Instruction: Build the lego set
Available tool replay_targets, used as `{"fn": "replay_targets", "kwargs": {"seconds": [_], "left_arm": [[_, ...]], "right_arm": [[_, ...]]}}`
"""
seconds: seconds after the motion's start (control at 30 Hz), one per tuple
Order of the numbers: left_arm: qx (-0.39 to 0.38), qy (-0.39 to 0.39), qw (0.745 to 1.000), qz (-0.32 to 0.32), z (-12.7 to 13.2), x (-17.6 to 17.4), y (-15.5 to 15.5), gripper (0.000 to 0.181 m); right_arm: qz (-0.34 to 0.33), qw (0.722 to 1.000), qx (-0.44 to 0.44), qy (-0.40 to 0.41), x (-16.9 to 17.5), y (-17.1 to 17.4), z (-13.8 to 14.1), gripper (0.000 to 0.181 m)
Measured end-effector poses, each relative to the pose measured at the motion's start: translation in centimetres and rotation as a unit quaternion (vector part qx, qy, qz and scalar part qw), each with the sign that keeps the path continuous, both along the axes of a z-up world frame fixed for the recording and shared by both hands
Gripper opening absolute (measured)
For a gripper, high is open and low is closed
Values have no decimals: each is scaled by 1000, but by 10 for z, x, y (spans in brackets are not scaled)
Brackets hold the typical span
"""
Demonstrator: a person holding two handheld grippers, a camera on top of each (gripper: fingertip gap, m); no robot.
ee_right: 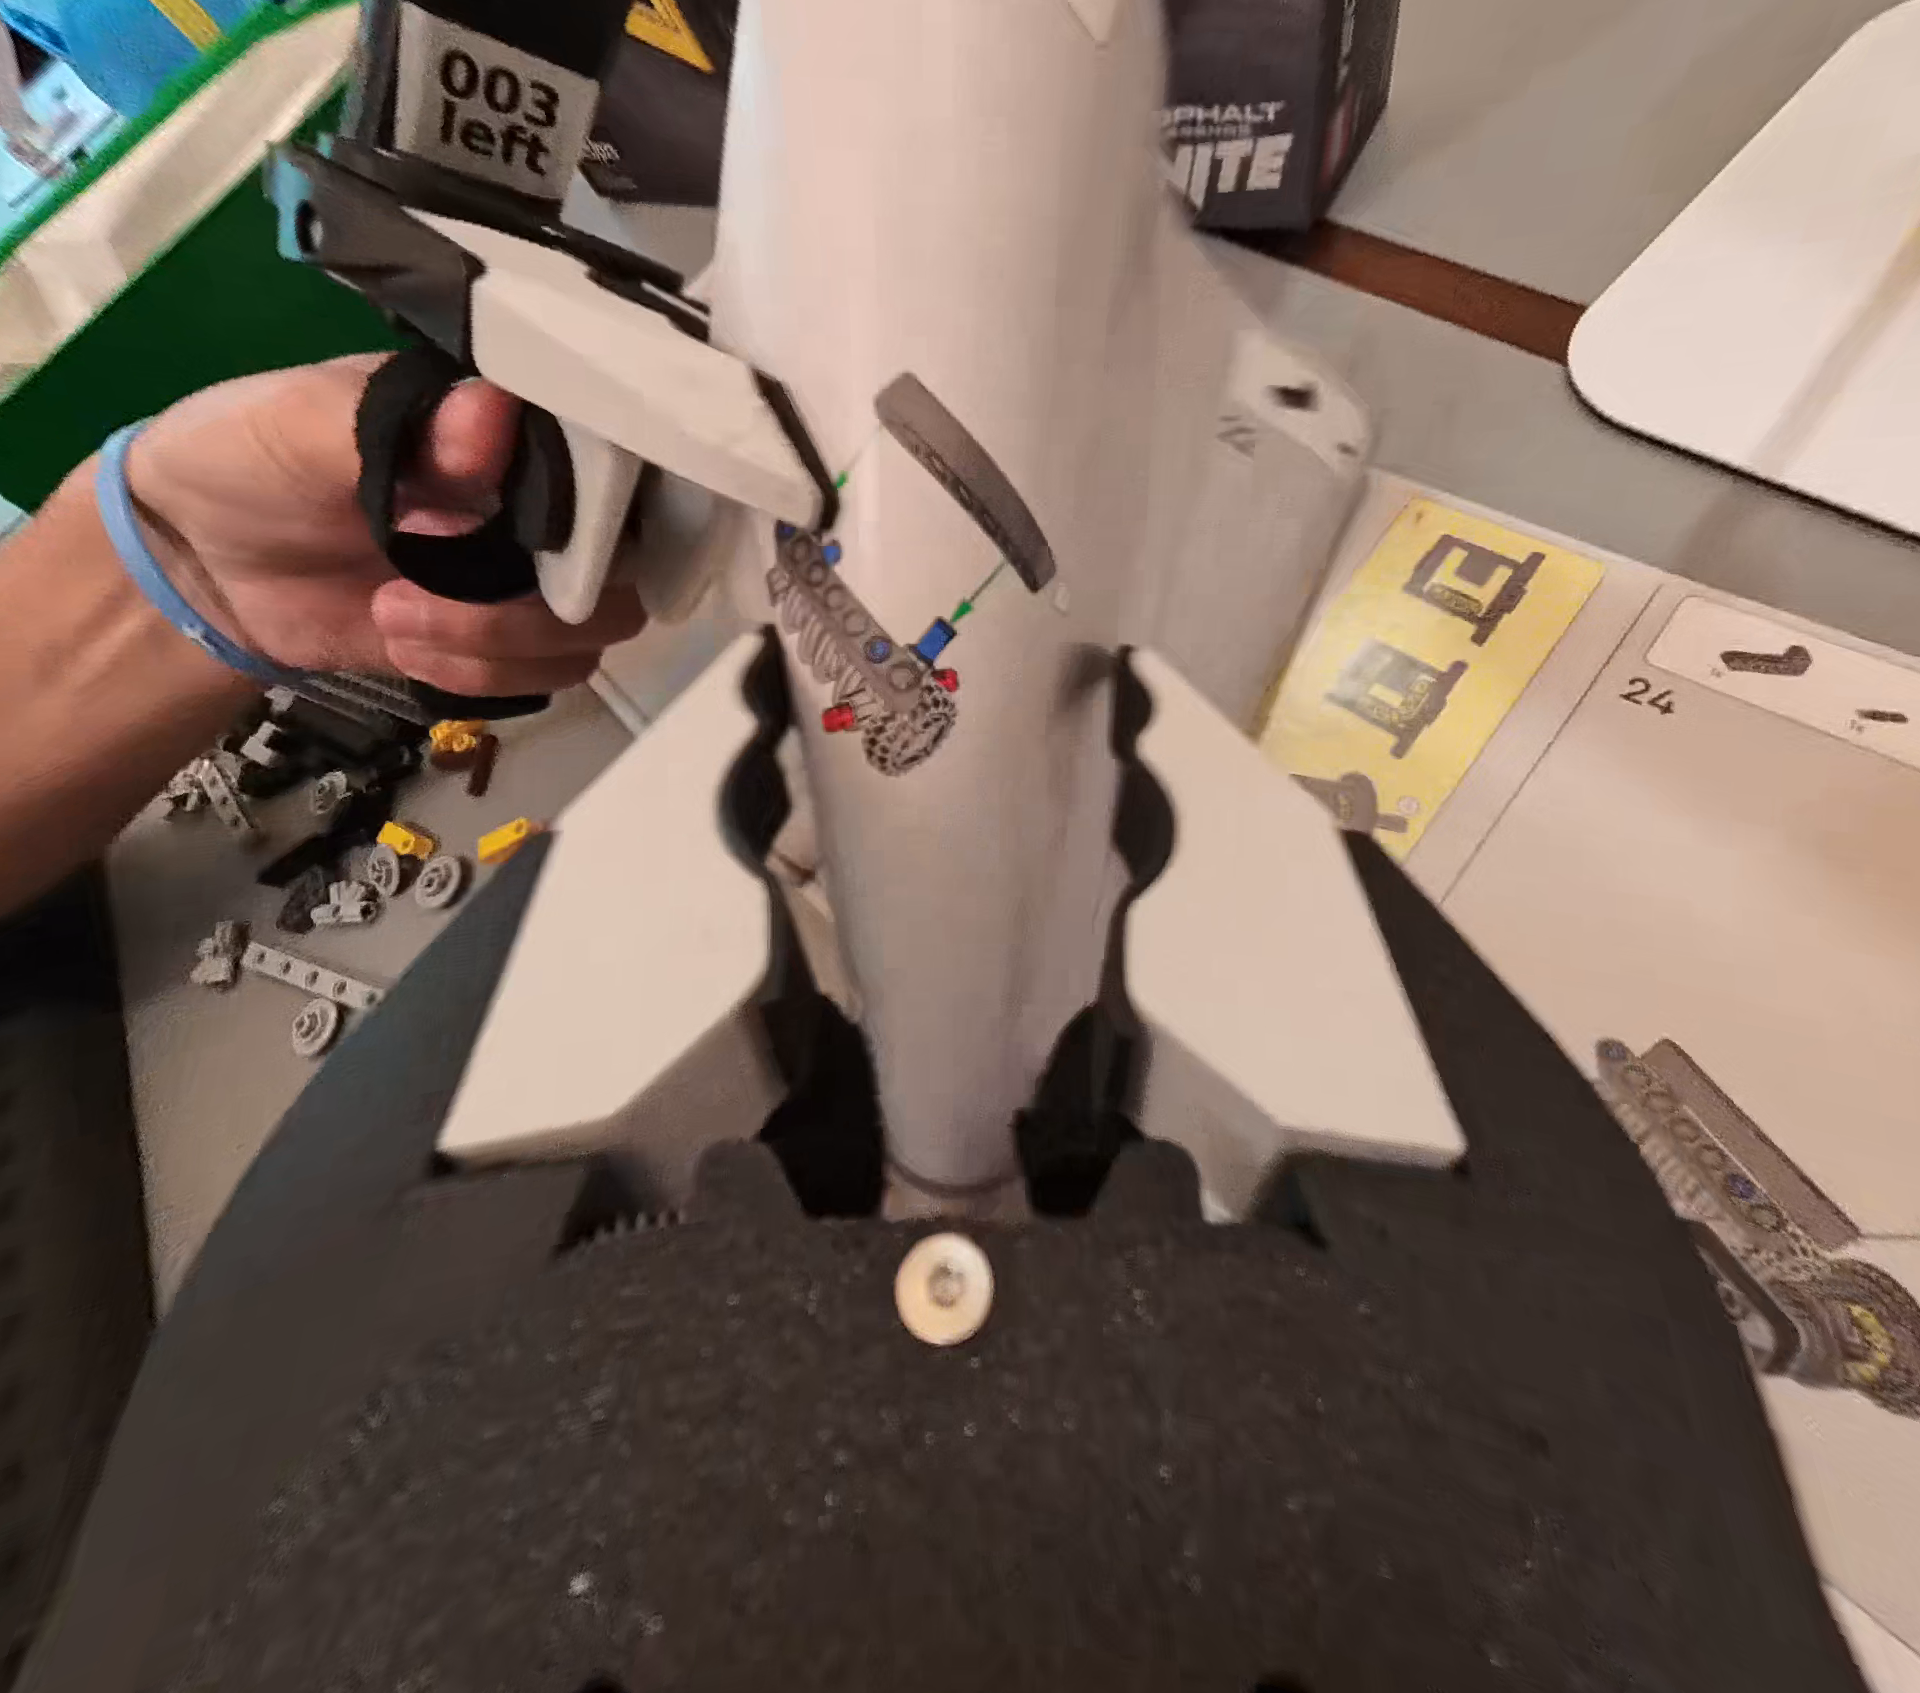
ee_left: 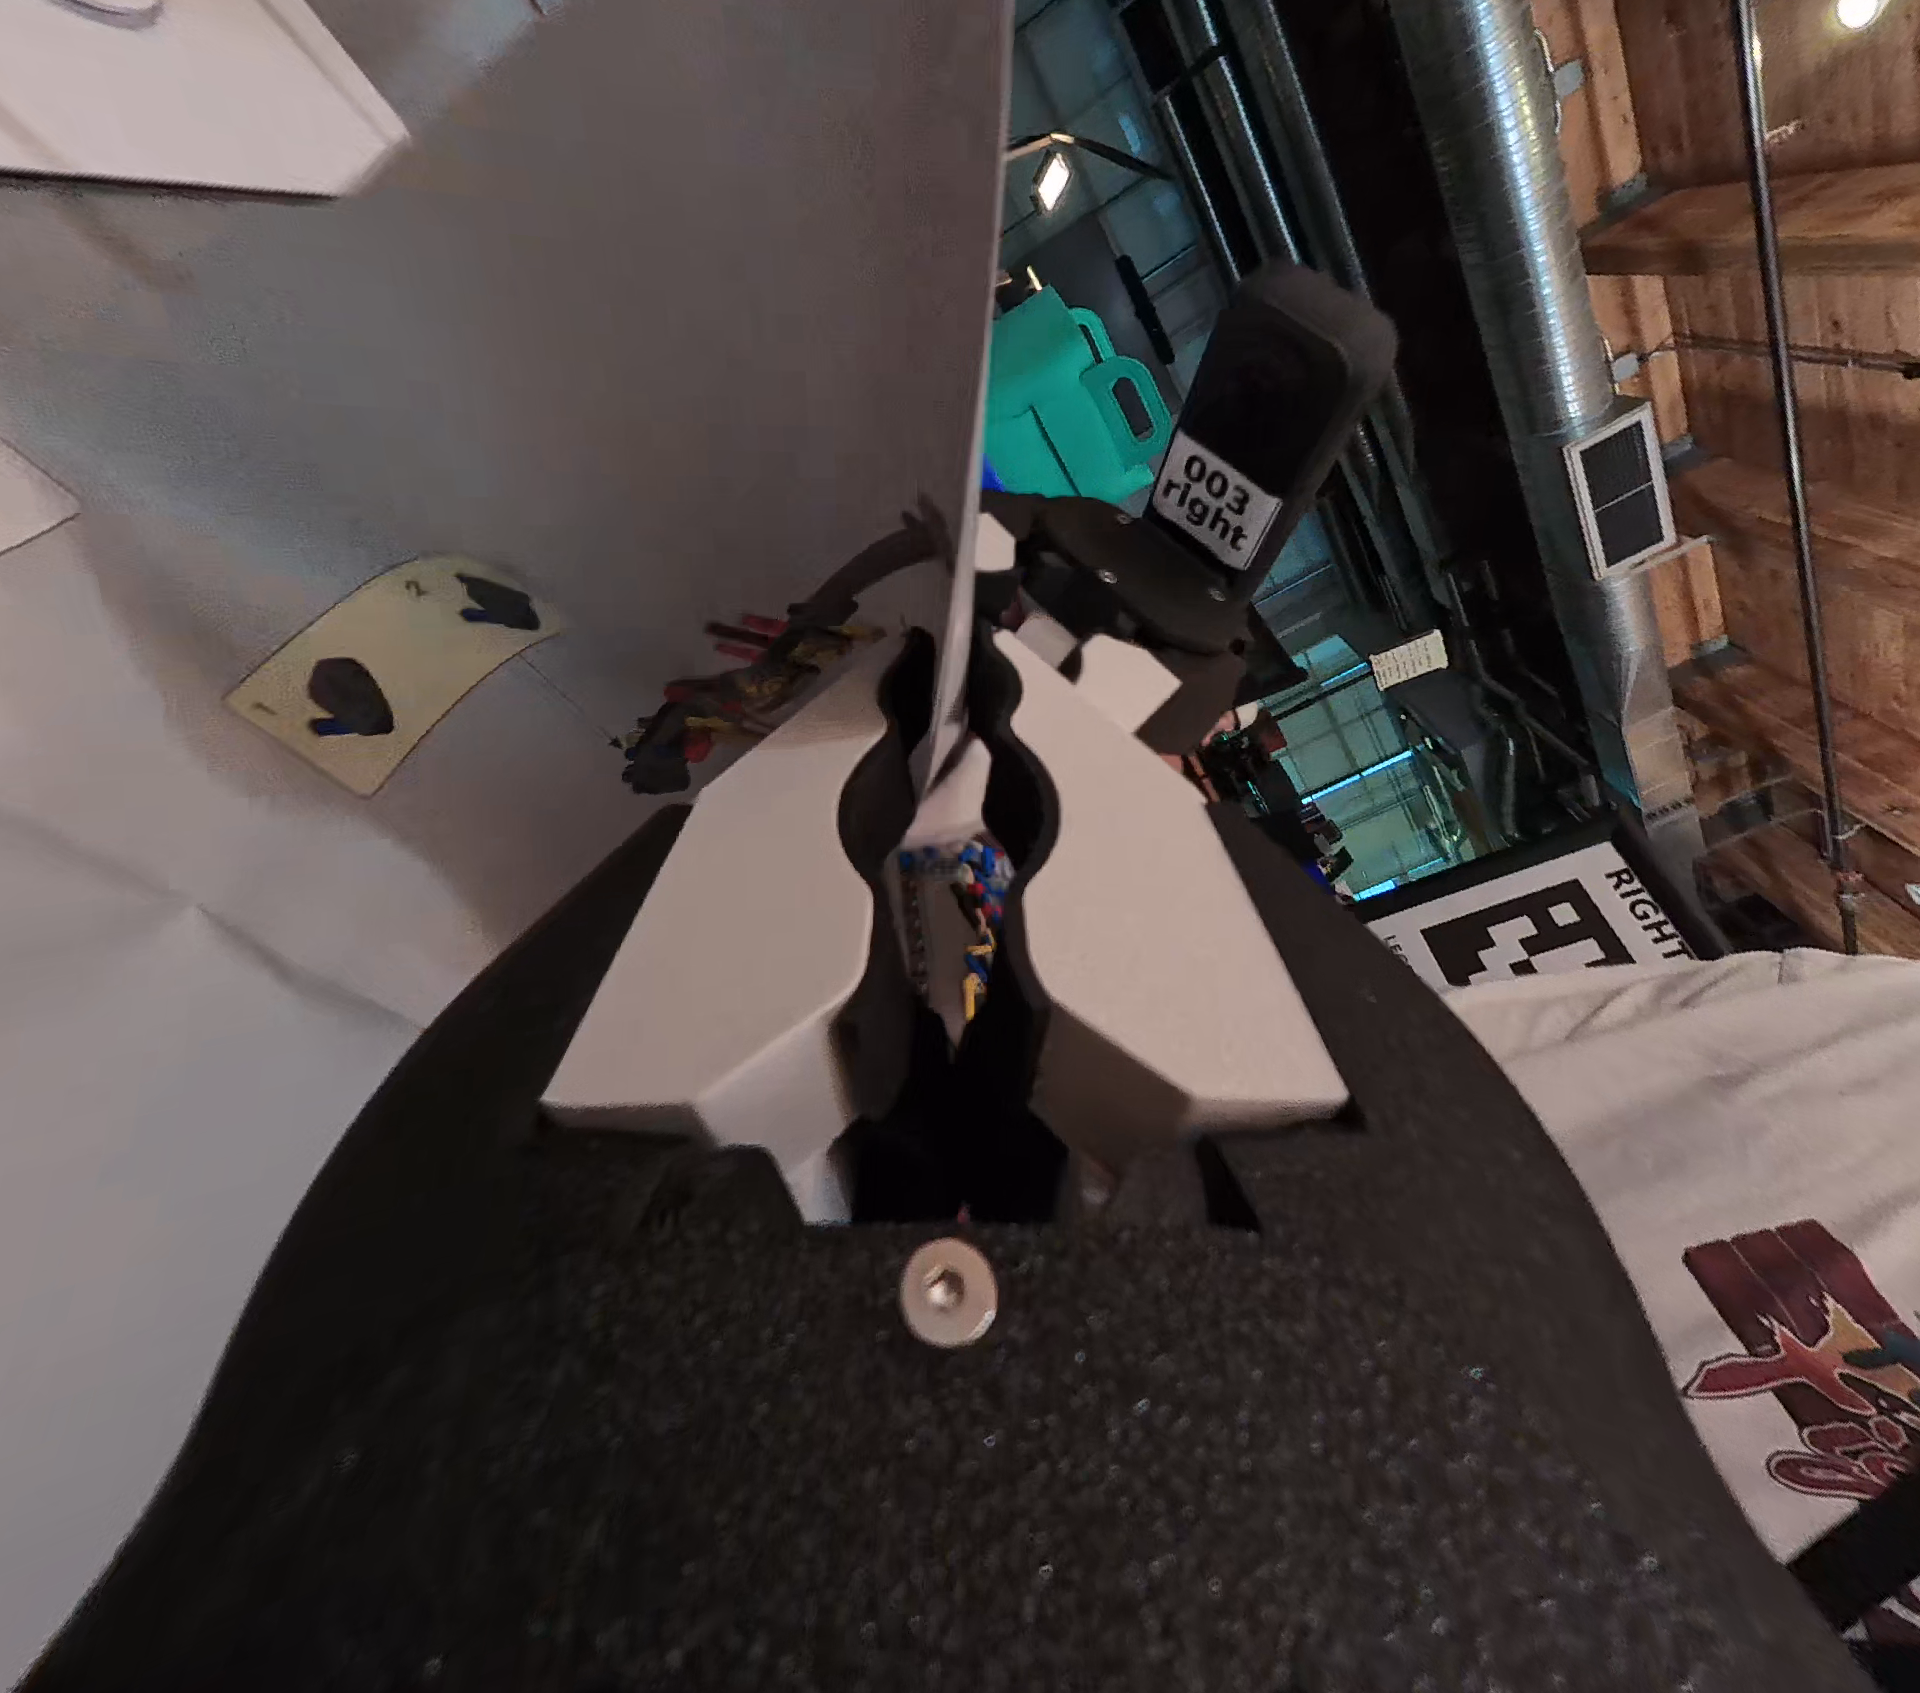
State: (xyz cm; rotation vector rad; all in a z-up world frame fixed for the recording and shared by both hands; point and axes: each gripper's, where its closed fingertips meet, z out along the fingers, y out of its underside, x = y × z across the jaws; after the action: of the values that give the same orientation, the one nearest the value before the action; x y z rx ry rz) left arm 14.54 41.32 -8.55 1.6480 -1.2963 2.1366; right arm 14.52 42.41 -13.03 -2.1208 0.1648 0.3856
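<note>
The instruction booklet lies open on the table, and its flat right-hand page [ee_right: 1621, 895] shows printed build steps. One page [ee_right: 935, 272] is lifted and arches upright. My left gripper [ee_left: 940, 667] is shut on the edge of that page [ee_left: 623, 313]. In the right wrist view it [ee_right: 821, 505] pinches the page from the left, held by a hand. My right gripper [ee_right: 940, 667] is open, and the arched page rises between its fingers without being clamped. It also shows in the left wrist view [ee_left: 1101, 656], just behind the page. Loose lego pieces [ee_right: 343, 874] lie on the table at the left.
A dark lego box [ee_right: 1268, 2] stands behind the booklet. A white tray [ee_right: 1766, 334] sits at the right. A green and blue bin [ee_right: 177, 272] is at the far left. A person's shirt [ee_left: 1662, 1176] shows close on the right of the left wrist view. One gripper's finger ends stand about 4 centimetres off the other's.
</note>
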Motion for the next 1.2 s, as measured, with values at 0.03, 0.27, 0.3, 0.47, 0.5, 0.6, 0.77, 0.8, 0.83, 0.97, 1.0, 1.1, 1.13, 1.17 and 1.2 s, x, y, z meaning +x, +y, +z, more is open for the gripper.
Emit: {"fn": "replay_targets", "kwargs": {"seconds": [0.03,0.27,0.3,0.47,0.5,0.6,0.77,0.8,0.83,0.97,1.0,1.1,1.13,1.17,1.2], "left_arm": [[-2,-2,1000,1,1,0,0,5],[16,-39,999,-18,6,1,-4,2],[21,-46,998,-25,7,1,-6,3],[28,-64,997,-38,10,4,-10,3],[28,-68,997,-40,11,5,-11,3],[55,-70,996,-25,6,13,-9,0],[57,-72,995,-29,5,19,-8,0],[58,-69,995,-31,4,21,-9,0],[61,-69,995,-33,2,22,-10,2],[83,-77,994,-7,2,32,-6,31],[78,-86,993,-10,5,31,-7,31],[68,-104,991,-41,12,26,-17,31],[62,-110,990,-64,15,21,-24,31],[60,-114,988,-86,16,16,-29,27],[67,-115,987,-94,16,14,-32,18]], "right_arm": [[-4,1000,7,3,1,0,1,50],[0,995,54,87,9,-6,9,40],[-6,994,59,91,14,-8,10,42],[-12,987,82,137,27,-15,17,44],[-11,985,87,146,28,-16,18,44],[-13,985,91,149,31,-19,17,42],[-21,978,108,176,42,-29,21,36],[-14,976,114,183,41,-30,23,35],[-5,975,118,189,39,-31,24,34],[9,973,121,198,35,-33,24,39],[14,972,124,200,34,-32,25,42],[16,974,120,194,32,-32,24,42],[16,974,118,192,32,-31,23,42],[16,974,118,193,32,-31,23,42],[15,973,120,197,32,-31,23,42]]}}
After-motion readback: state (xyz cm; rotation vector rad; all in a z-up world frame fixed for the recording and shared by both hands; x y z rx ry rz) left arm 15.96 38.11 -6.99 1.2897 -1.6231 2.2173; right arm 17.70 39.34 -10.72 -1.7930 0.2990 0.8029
